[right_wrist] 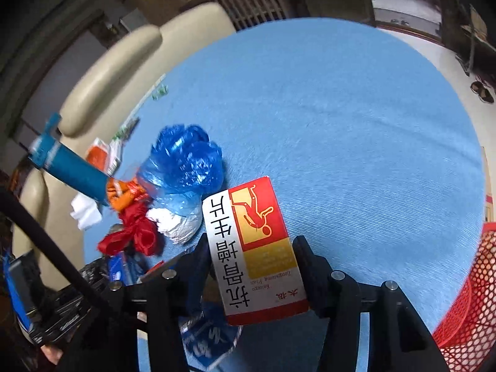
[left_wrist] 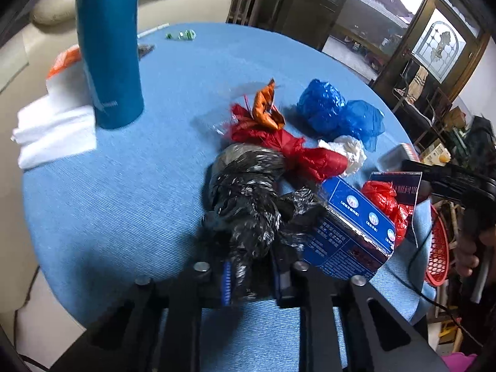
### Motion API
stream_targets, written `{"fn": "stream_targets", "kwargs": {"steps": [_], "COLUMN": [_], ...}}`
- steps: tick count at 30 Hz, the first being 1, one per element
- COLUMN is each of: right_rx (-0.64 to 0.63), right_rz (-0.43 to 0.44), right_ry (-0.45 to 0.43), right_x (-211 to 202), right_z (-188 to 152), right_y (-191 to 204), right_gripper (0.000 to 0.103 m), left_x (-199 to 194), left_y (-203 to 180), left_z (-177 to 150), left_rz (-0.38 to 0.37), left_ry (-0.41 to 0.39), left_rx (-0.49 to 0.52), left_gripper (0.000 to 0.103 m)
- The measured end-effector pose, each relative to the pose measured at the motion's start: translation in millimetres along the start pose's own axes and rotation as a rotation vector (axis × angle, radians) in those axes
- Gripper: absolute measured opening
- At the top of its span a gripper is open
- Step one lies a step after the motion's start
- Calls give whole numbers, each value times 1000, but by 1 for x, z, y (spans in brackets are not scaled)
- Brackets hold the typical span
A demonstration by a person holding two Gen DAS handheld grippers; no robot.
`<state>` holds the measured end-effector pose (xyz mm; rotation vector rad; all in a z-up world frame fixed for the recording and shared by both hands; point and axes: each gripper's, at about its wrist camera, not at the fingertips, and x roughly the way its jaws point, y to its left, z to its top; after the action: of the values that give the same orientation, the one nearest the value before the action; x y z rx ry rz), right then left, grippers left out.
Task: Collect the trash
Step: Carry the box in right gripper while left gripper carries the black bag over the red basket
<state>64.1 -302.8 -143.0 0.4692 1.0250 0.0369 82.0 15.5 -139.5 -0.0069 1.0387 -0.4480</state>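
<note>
My left gripper is shut on a crumpled black plastic bag that lies on the round table's blue cloth. A blue printed carton leans against the bag on the right. Behind it sit a red bag, an orange wrapper, a blue bag and a white wad. My right gripper is shut on a red, yellow and white medicine box, which stands upright between its fingers. The blue bag is just left of the box.
A tall teal bottle stands at the back left beside white tissues. A red mesh basket hangs off the table's right edge. A cream sofa lies behind the table. A small green scrap is at the far edge.
</note>
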Motion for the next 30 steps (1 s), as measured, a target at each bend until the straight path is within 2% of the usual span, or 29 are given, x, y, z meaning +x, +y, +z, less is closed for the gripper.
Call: {"fn": "stream_targets", "kwargs": {"steps": [2,8,12,15,21,25,30], "right_rx": [26,83,106,132,190,252,359], "right_rz": [27,62,70,68,37,10,-15], "right_ry": [-35,-125,-180,-216,-292,-337,-380], "right_x": [-16,-61,-94,-115,-159,-184,-209], "right_z": [-5,-24,-40,-47,-64,-73,-92], "right_y": [-8,-27,-41,-55,-85,-114,-164], "right_gripper": [56,56,56,56,56,56,56], "left_x": [-11,-60,-89,-101,-107,-93,-64], "left_y": [-4,-22,-43,-75,-157,-219,-282], "left_z": [0,4,15,17,17,17,13], "left_rz": [37,84,64,24,-102,-193,-242], "left_ry": [-36,-169,-233,-257,-249,-194,-125], "left_rx": [19,70,130,202,391,513,636], "left_gripper": [15,13,12,12,12,12,12]}}
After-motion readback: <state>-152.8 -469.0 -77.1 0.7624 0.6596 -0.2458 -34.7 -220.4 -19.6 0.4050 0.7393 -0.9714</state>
